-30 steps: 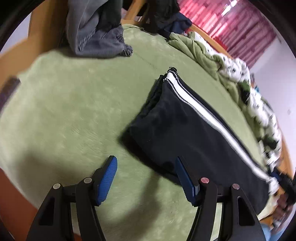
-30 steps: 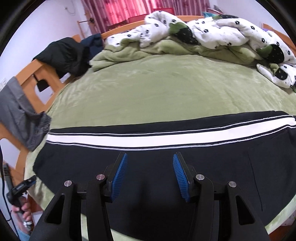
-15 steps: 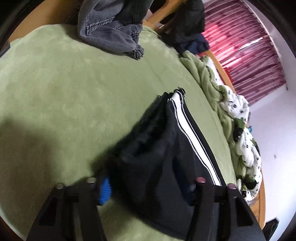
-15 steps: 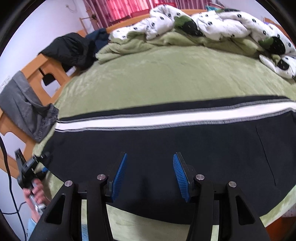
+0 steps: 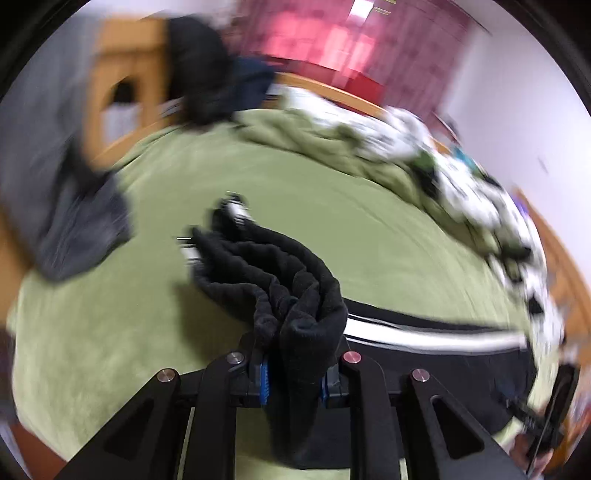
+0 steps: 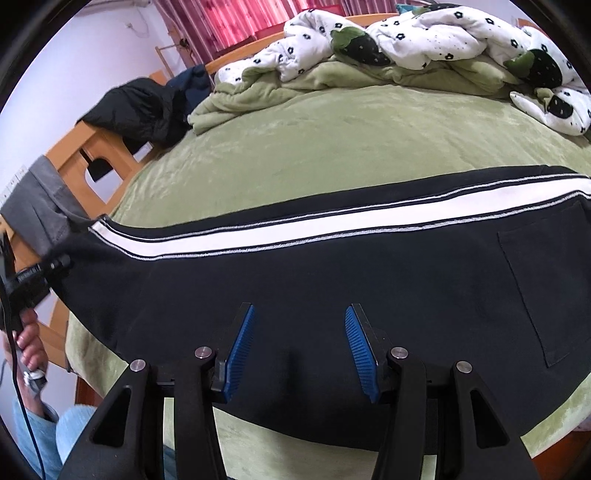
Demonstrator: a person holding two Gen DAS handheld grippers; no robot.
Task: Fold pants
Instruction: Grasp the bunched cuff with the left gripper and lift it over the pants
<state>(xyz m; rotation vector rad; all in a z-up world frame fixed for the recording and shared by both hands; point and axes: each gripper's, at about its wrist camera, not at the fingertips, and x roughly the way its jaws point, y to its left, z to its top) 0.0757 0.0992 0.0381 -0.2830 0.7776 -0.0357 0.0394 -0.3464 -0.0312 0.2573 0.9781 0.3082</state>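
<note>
While its jaws are closing, the left gripper (image 5: pixel 293 373) has a bunched fold of the black fleece-lined track pants with a white side stripe (image 5: pixel 280 280) pinched between its blue ribbed pads (image 5: pixel 264 376), the cloth rising in a thick roll from the jaws and trailing away toward the leg cuff (image 5: pixel 234 210). Beyond that roll, the rest of the pants lies flat across the green plush bedspread (image 5: pixel 110 332), the stripe running off to the right in the left wrist view, which is heavily blurred.

With its blue pads (image 6: pixel 240 350) standing apart at a middling width, the right gripper (image 6: pixel 299 350) hovers over the dark cloth with nothing between them. From this side the pants (image 6: pixel 332 280) stretch across the near edge of the bedspread (image 6: pixel 332 140), stripe along the far side, a back pocket (image 6: pixel 546 288) at the right. At the left end, the person's left hand (image 6: pixel 29 343) grips the other tool's handle where the leg lifts off the bed.

Farther out lie a rumpled white quilt with black flowers (image 6: pixel 424 40), a grey garment (image 6: pixel 33 214) over the wooden bed frame (image 6: pixel 85 162), a black jacket (image 6: pixel 140 110) and red curtains (image 6: pixel 221 26).
</note>
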